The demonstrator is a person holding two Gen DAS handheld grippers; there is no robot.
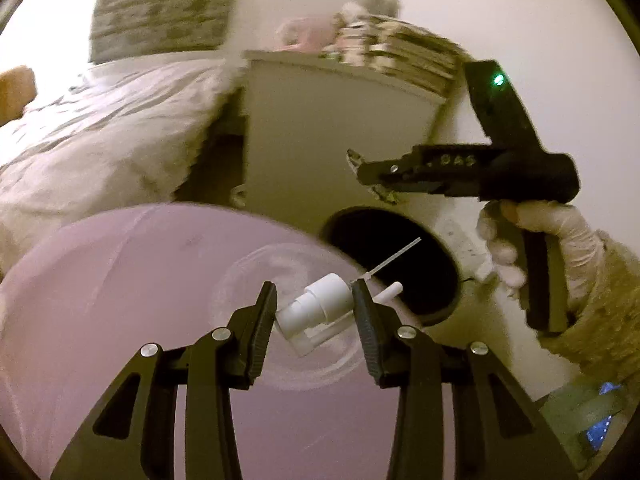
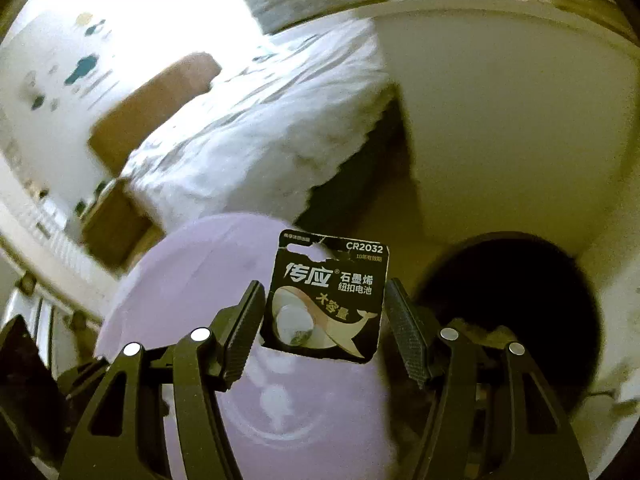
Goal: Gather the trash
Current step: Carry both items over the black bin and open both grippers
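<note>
My left gripper is shut on a white spray pump head with a thin dip tube, held above a pink round bin. My right gripper is shut on a black CR2032 button battery card, held above the pink bin. In the left wrist view the right gripper shows at the right, above a black round bin, with the card edge-on between its fingers. The black bin lies at the right in the right wrist view.
A bed with a white quilt stands at the left. A white cabinet with stacked books stands behind the bins. A brown pillow lies on the bed. The gloved hand holds the right gripper's handle.
</note>
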